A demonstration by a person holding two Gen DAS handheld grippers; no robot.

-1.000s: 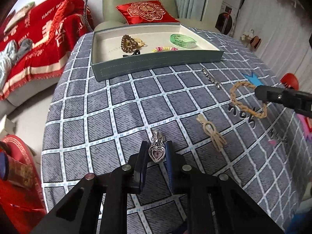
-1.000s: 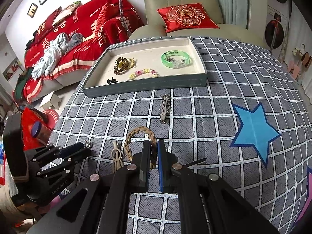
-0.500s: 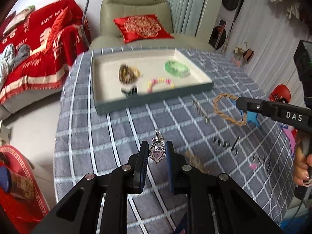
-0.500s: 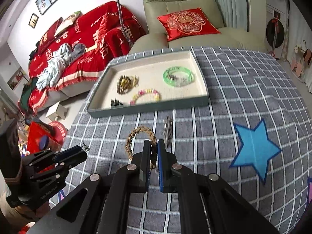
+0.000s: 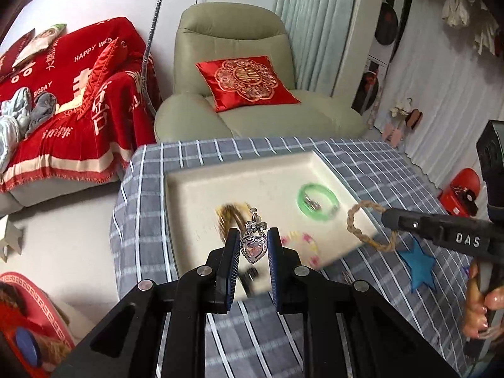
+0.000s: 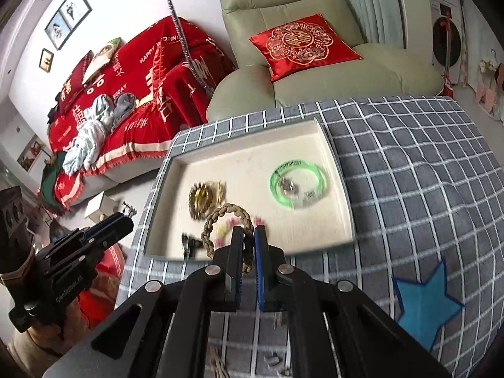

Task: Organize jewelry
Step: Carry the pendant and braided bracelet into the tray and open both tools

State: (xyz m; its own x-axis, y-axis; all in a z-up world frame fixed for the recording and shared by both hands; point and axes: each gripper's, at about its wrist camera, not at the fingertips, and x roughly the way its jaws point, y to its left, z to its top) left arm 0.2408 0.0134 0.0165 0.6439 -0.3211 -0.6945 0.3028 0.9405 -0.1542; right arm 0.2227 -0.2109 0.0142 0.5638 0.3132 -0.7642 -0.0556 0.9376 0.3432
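Observation:
My left gripper (image 5: 252, 245) is shut on a silver heart pendant (image 5: 253, 249) and holds it in the air over the near part of the cream-lined jewelry tray (image 5: 189, 195). My right gripper (image 6: 250, 239) is shut on a braided tan rope bracelet (image 6: 220, 217), lifted above the tray's (image 6: 315, 132) front edge. That rope bracelet (image 5: 365, 220) also shows in the left wrist view, hanging from the right gripper (image 5: 389, 217). Inside the tray lie a green bangle (image 6: 297, 182), a gold beaded piece (image 6: 204, 198) and a pink-and-yellow bead bracelet (image 5: 302, 245).
The tray rests on a grey checked cloth (image 6: 425, 173) with a blue star (image 6: 425, 299). A small metal clip (image 6: 277, 318) and a tan cord (image 6: 217, 359) lie on the cloth near me. A green armchair (image 5: 245, 94) with a red cushion stands beyond.
Both grippers rose and moved forward from the cloth toward the tray, each carrying its piece. The pendant and rope bracelet now hang over the tray's front part.

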